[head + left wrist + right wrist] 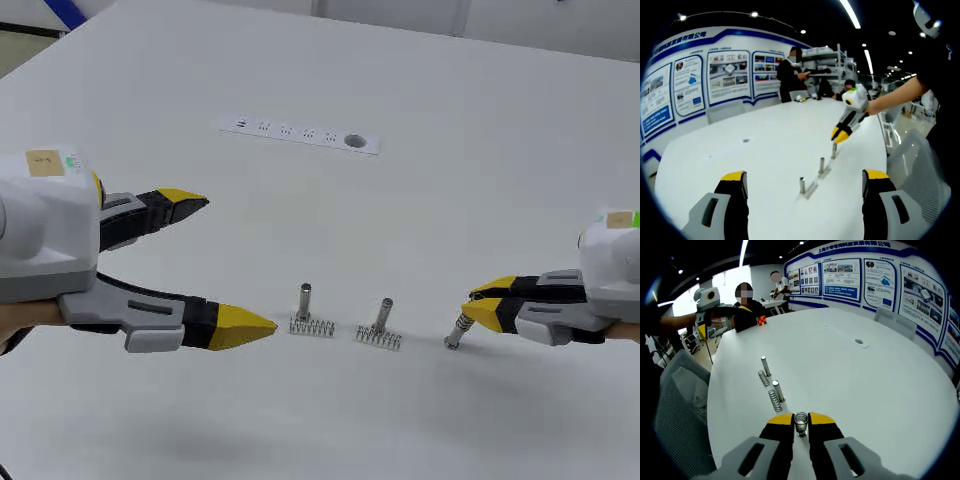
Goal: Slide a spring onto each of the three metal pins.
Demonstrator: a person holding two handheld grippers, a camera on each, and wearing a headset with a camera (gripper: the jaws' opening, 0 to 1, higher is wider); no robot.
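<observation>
Two metal pins stand upright on the white table (420, 200), the left pin (305, 297) and the middle pin (384, 312). A loose spring (312, 327) lies in front of the left pin, and a second spring (378, 338) in front of the middle one. The third pin (457, 337) leans at the right with a spring (800, 423) around it. My right gripper (484, 304) is shut on that spring. My left gripper (225, 265) is wide open to the left of the pins, holding nothing. In the left gripper view the left pin (802, 185) stands between its fingers (735, 185).
A white socket strip (300, 133) is set flush in the table behind the pins. Grey chairs (675, 390) stand along the table's edge. People (792, 70) stand at the far end of the table.
</observation>
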